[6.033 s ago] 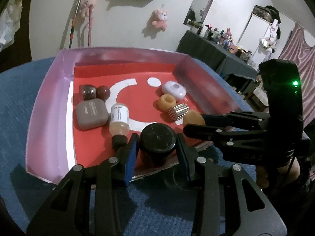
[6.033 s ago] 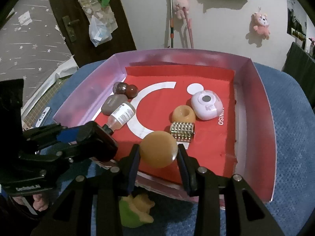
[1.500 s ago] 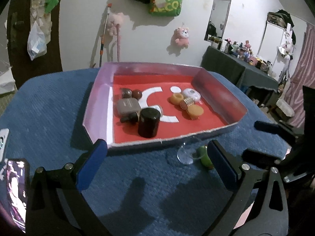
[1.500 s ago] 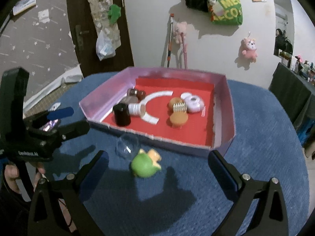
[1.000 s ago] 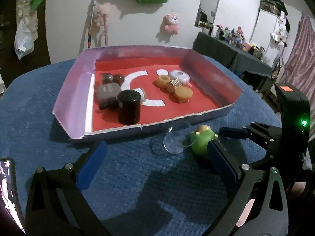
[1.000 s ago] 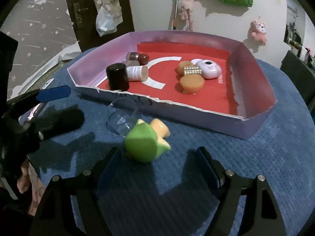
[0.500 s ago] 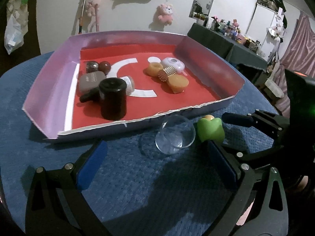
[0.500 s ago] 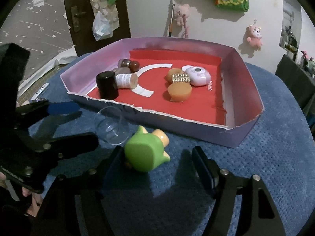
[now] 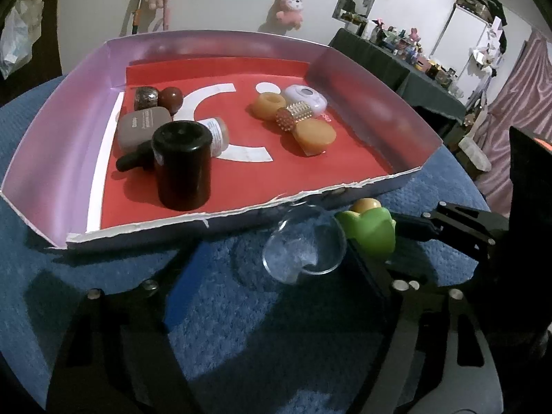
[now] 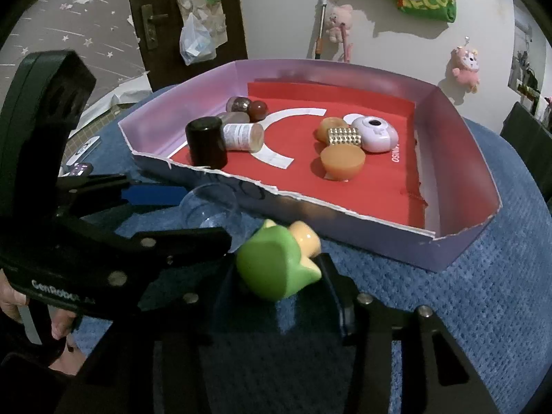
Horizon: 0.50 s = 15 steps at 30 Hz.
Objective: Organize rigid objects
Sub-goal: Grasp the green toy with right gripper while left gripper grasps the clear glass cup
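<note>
Green toy [image 10: 276,265] with its yellow-orange end lies on the blue tabletop [image 10: 483,296] in the lower middle of my right view, just outside the torn front wall of the purple box [image 10: 459,248], and a clear plastic dome [image 9: 303,245] sits touching or just beside it on its left. That front wall stands between these two pieces and the red floor of the box, where the black canister [image 9: 181,165] is upright near the front left, with a tipped labelled bottle [image 10: 241,136], a grey case [image 9: 141,126] and two brown stones [image 9: 158,98] behind it; an orange disc [image 9: 315,134], a studded gold roller [image 9: 293,117], an orange ring [image 9: 269,105] and a lilac round piece [image 9: 305,98] cluster toward the right. Half a second ago my right hand-held gripper [image 10: 276,289] stood wide around the toy; now its fingers have drawn in against the toy's sides, so it is gripping it or all but. My left hand-held gripper [image 9: 272,245] has also narrowed and come forward, its fingers on either side of the dome but with a gap on the left, so it is open. In the right view my left one reaches in level from the left edge, its fingers [image 10: 193,245] pointing toward the dome.
</note>
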{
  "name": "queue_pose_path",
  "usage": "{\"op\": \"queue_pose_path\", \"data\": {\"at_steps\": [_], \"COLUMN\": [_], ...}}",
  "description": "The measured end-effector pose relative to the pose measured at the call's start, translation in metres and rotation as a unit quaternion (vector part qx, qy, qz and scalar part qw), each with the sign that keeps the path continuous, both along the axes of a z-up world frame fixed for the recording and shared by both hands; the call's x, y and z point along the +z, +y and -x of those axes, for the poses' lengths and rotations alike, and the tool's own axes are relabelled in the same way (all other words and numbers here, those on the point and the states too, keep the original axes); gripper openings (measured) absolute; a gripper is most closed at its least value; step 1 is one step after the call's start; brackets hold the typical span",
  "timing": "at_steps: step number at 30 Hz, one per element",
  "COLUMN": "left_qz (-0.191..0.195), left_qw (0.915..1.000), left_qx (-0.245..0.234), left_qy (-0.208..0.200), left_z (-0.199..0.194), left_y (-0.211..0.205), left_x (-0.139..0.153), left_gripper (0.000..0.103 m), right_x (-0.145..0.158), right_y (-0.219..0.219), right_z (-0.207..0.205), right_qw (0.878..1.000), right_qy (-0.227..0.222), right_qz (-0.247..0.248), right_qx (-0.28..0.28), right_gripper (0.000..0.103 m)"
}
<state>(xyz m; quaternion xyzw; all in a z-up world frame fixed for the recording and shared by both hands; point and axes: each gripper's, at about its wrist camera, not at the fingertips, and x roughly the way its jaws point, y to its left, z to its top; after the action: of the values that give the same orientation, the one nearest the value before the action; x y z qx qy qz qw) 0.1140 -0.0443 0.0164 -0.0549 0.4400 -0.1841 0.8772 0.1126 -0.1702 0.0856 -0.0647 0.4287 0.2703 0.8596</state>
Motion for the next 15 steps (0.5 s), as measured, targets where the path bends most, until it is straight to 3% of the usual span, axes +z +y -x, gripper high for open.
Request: {"op": "queue_pose_path", "data": {"at_steps": [2, 6, 15], "left_qz": [0.018, 0.025, 0.035], "left_qw": [0.9998, 0.9994, 0.9992], "left_qx": [-0.011, -0.023, -0.017], "left_qy": [0.003, 0.0, -0.01], "left_z": [0.002, 0.006, 0.014], "left_y": [0.0, -0.001, 0.007], "left_x": [0.001, 0.003, 0.009], "left_gripper": [0.054, 0.045, 0.04], "right_x": [0.0, 0.002, 0.01], "right_y": [-0.001, -0.004, -0.006], "right_z": [0.001, 0.003, 0.01], "right_qw": [1.0, 1.0, 1.0], "right_qy": [0.001, 0.0, -0.002], "right_qz": [-0.002, -0.004, -0.014], "right_qx": [-0.001, -0.006, -0.006], "right_gripper": [0.049, 0.049, 0.049]}}
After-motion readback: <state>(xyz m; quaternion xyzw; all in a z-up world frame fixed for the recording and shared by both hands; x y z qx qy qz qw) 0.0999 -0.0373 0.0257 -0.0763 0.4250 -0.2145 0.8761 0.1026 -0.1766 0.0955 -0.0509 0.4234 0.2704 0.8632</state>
